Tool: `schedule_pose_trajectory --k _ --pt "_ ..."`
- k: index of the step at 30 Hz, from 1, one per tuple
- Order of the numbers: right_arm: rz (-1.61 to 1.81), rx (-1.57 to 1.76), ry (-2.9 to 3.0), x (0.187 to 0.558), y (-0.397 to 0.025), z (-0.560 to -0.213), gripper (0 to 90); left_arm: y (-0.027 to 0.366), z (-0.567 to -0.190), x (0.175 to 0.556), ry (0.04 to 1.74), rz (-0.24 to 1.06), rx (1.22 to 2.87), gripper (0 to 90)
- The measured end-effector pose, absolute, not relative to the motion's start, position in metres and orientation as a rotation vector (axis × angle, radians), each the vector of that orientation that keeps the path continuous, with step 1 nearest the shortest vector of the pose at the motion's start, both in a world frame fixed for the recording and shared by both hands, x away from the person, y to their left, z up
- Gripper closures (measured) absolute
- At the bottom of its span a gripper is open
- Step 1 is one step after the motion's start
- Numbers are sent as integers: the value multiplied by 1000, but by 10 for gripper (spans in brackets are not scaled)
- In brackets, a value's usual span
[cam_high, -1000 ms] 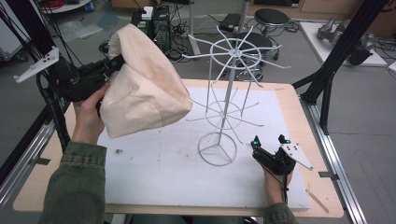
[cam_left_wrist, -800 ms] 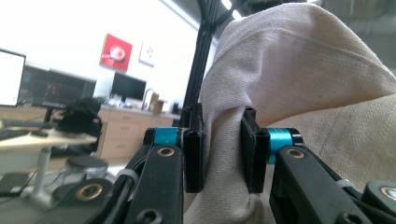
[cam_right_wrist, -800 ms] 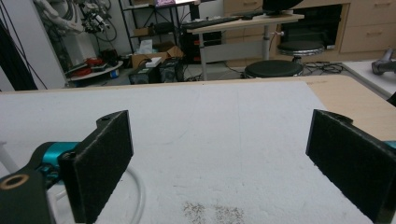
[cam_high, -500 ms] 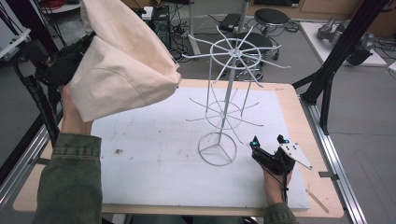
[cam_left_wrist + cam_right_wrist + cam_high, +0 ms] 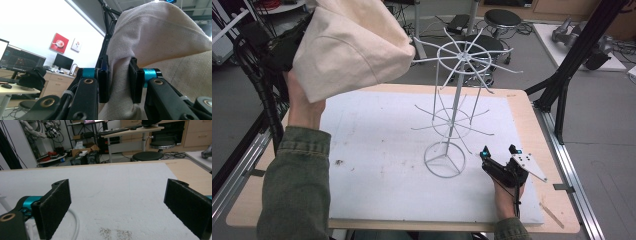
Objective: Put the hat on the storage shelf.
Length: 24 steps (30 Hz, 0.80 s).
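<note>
A cream cloth bag (image 5: 349, 47) hangs high above the table's back left, level with the top ring of the white wire rack (image 5: 457, 107). My left gripper (image 5: 117, 80) is shut on a fold of the cream cloth bag (image 5: 160, 40); in the high view the bag hides its jaws. The rack stands on the white mat (image 5: 382, 160) with spokes sticking out from two tiers. My right gripper (image 5: 501, 152) rests low on the mat beside the rack's round base, jaws wide apart with nothing between them. In the right gripper view the right gripper (image 5: 117, 207) faces bare mat, the rack's base (image 5: 75, 222) at its left.
The mat covers most of a wooden table (image 5: 532, 120). Black frame struts (image 5: 577, 55) rise at the back right, a black post with cables (image 5: 262, 95) at the left. Stools and desks stand behind the table.
My left hand has lifted the bag from just above the mat to the height of the rack's top ring. The right gripper has stayed in place.
</note>
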State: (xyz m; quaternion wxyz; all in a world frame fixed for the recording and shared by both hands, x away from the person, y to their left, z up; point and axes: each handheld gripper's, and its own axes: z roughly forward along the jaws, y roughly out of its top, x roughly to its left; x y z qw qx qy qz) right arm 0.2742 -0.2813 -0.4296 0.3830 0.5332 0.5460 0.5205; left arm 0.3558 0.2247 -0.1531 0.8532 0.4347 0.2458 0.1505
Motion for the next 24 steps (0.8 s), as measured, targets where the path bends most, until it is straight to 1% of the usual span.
schedule_pose_trajectory --k 8,15,20,24 --pt "1335 1372 1388 273 -281 -429 61 208 -159 371 546 289 895 742" --pt "1333 1364 1388 274 -281 -429 61 184 -163 373 566 332 922 741" --pt "1332 1365 1393 273 -281 -429 61 169 -169 376 560 324 935 741" --pt "1336 1367 1392 273 -281 -429 61 166 -181 377 563 318 940 740"
